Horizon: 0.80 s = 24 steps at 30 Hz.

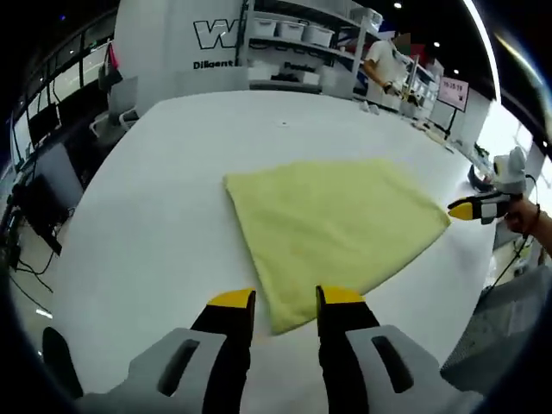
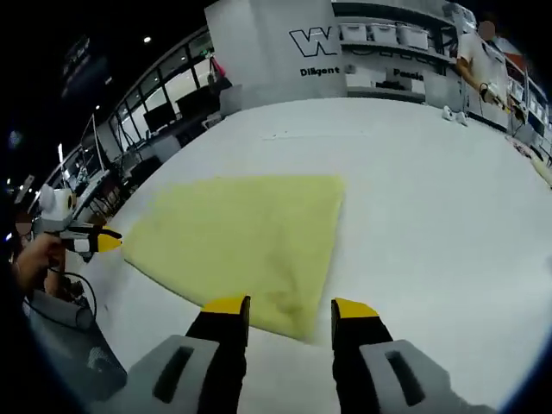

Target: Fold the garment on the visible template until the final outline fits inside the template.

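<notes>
Garment (image 1: 332,233) was a yellow cloth lying flat on the white table (image 1: 164,216), one layer or a loose fold, I couldn't tell which. No template outline was visible on the table in either view.

Handling, as a judgement: looked soft, light, limp, slightly fuzzy like a towel. It should drape and bunch rather than hold shape, likely slide a bit on the smooth tabletop, and not be fragile. Best grabbed at corners or along a hem, pinching a thin edge off the surface.

Left gripper (image 1: 286,299): fingers spread, nothing between them, with the cloth's near corner sitting between and just beyond the tips. Right gripper (image 2: 291,306): fingers also spread and empty, with another corner just ahead of the tips, slightly nearer the left finger. So the two grippers stood at opposite corners; each showed in the other's view near the far corner, held by a hand (image 2: 34,259).

Edges: the cloth's sides ran straight, corners fairly crisp, few wrinkles. In the right gripper view, the table edge lay near the far gripper.

Room: bare white table all round the cloth, widest beyond it toward the shelving (image 1: 302,34) and a person (image 1: 379,65) well apart at the back. Plenty of space to swing a corner across.
</notes>
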Each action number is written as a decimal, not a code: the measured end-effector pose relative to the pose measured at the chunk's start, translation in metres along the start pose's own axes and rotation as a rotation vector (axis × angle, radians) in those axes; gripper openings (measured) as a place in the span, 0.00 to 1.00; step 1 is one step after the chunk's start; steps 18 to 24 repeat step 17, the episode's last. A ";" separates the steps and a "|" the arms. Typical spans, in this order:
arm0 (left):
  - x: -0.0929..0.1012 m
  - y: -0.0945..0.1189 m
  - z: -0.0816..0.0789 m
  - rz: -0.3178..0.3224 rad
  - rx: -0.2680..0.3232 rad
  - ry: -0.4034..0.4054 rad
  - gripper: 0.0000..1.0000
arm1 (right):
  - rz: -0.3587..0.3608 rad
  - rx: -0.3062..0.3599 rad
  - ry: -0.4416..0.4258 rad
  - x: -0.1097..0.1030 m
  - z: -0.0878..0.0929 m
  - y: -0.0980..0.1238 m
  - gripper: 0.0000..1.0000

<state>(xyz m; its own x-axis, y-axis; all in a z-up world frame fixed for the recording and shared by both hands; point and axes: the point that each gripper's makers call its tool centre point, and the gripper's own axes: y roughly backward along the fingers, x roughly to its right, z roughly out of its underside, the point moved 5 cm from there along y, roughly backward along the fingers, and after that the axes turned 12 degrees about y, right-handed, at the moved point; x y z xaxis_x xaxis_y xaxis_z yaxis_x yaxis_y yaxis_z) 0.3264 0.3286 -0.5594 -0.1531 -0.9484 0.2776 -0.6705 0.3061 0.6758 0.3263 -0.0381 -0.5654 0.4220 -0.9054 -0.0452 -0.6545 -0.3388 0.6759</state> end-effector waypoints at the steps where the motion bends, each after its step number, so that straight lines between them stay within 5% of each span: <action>1: 0.003 0.005 -0.002 0.008 0.006 0.005 0.36 | -0.005 0.005 0.015 -0.003 -0.002 0.003 0.37; 17: 0.027 0.049 -0.005 0.039 0.101 0.028 0.52 | -0.064 0.056 0.026 -0.039 -0.014 0.037 0.66; 24: 0.027 0.049 -0.005 0.039 0.101 0.028 0.52 | -0.064 0.056 0.026 -0.039 -0.014 0.037 0.66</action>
